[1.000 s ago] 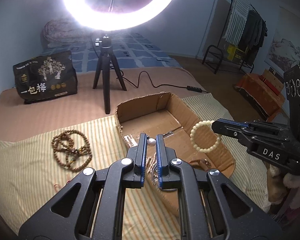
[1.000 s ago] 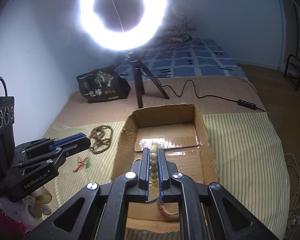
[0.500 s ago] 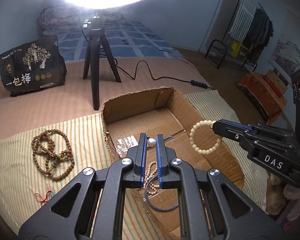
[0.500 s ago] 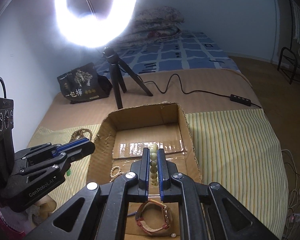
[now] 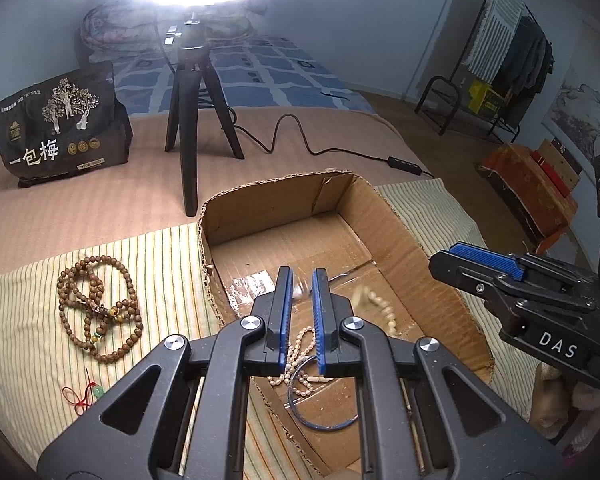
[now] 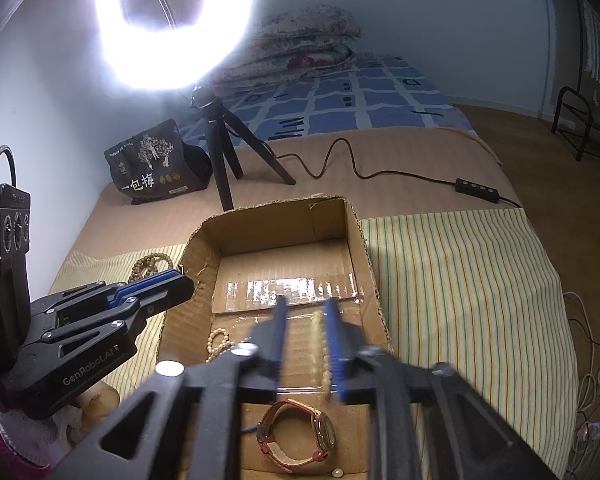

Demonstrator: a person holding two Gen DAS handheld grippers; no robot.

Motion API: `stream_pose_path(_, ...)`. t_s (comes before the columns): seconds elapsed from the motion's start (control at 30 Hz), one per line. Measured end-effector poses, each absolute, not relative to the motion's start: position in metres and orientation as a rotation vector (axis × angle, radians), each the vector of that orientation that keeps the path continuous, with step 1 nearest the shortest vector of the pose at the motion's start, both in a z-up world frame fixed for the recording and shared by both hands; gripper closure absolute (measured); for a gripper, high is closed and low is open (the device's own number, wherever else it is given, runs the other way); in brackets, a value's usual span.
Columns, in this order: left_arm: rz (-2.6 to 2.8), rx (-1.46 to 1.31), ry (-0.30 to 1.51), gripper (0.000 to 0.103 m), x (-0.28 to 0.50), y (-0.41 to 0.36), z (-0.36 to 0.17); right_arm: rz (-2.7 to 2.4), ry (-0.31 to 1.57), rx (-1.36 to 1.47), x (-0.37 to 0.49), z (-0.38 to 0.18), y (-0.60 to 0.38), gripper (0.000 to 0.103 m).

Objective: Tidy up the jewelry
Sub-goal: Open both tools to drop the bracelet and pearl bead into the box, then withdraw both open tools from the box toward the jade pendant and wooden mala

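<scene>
An open cardboard box point(image 5: 400, 232) sits on the striped cloth. My left gripper point(image 5: 302, 286) hovers over it with its jaws opening. A white pearl point(image 5: 300, 286) shows blurred between the pads, slipping loose. At the right, my right gripper point(image 5: 452, 256) hangs over the box's rim. Its jaws are opening too, and the cream bead bracelet point(image 5: 376, 308) falls blurred beneath it. In the right wrist view the bracelet point(image 6: 320, 344) streaks beside one pad of the right gripper point(image 6: 306, 312). A pearl necklace point(image 5: 300, 356), a blue bangle point(image 5: 320, 420) and a brown-strapped watch point(image 6: 300, 432) lie inside.
Left of the box on the cloth lie a brown wooden bead string point(image 5: 96, 312) and a red cord with a green charm point(image 5: 88, 394). Behind stand the ring light's tripod point(image 5: 188, 120), a black bag point(image 5: 60, 120) and a cable with a switch point(image 5: 404, 162). The bed edge drops off at the right.
Both grippers came lower over the box. The right jaws parted and the cream bracelet dropped out of them. The left jaws widened slightly and the pearl turned blurred.
</scene>
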State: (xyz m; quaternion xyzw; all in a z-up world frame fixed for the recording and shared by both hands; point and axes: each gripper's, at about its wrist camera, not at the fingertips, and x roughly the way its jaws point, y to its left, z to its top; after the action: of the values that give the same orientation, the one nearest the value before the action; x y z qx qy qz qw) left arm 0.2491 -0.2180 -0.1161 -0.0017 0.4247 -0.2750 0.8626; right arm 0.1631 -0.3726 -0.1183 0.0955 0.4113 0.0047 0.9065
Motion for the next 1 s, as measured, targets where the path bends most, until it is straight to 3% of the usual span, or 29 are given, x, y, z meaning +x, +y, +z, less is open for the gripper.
stream_pose_path(0.07,-0.574,-0.006,0.884,0.064,0.247,-0.217,-0.115,0.008,0.851,0.194,0.163,-0.118,-0.372,0.073)
stream_pose_path(0.1,-0.571,-0.009,0.881,0.062,0.247,-0.216,-0.115,0.004,0.851,0.193,0.163,-0.117,-0.372,0.072)
stream_pose_path(0.4,-0.547,-0.019,0.86,0.062,0.243,-0.203,-0.106,-0.031,0.844,0.19,0.158,-0.114,-0.375,0.054)
stream_pose_path(0.47,-0.545,-0.021,0.858,0.062,0.242,-0.198,-0.105,-0.036,0.84,0.19,0.157,-0.113,-0.374,0.047)
stream_pose_path(0.53,-0.541,-0.021,0.855,0.062,0.24,-0.194,-0.103,-0.038,0.835,0.189,0.156,-0.112,-0.373,0.032)
stream_pose_path(0.7,-0.529,-0.011,0.843,0.062,0.234,-0.18,-0.099,-0.038,0.821,0.183,0.152,-0.107,-0.365,0.013)
stream_pose_path(1.0,-0.472,-0.019,0.827,0.062,0.23,-0.131,-0.091,0.006,0.794,0.172,0.153,-0.099,-0.343,0.001)
